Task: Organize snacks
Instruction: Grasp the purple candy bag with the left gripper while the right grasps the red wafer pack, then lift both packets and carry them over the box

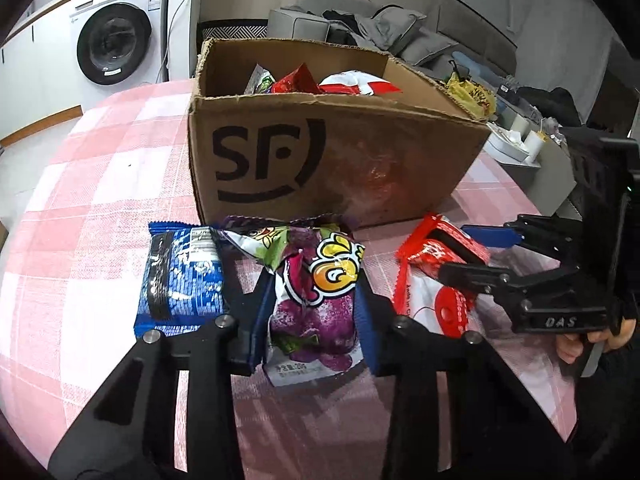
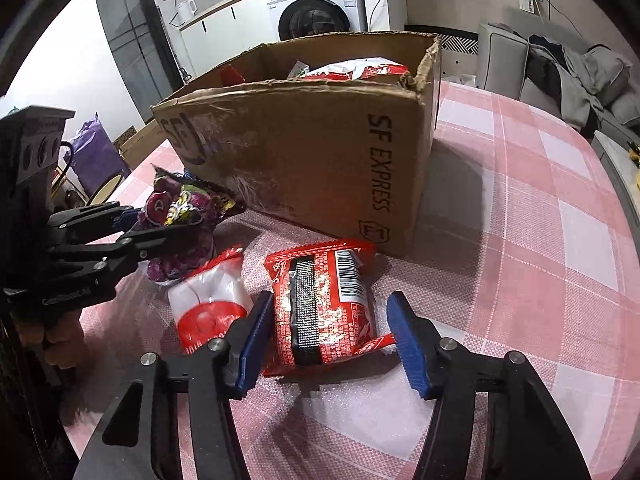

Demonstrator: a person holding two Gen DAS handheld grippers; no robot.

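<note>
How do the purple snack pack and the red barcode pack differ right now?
The purple snack pack sits pinched between the left gripper pads; the red barcode pack lies between the right gripper pads with gaps showing. Purple shows its cartoon front; red shows its barcode back. Both are in front of the cardboard box.

One open brown cardboard box (image 1: 336,152) stands on the pink checked tablecloth. Four snack packets lie outside it: one blue (image 1: 182,280), one purple grape-printed (image 1: 316,300), one white-and-red (image 2: 208,304), one red foil (image 2: 324,304). Inside show perhaps three more packets (image 1: 320,82), partly hidden.
</note>
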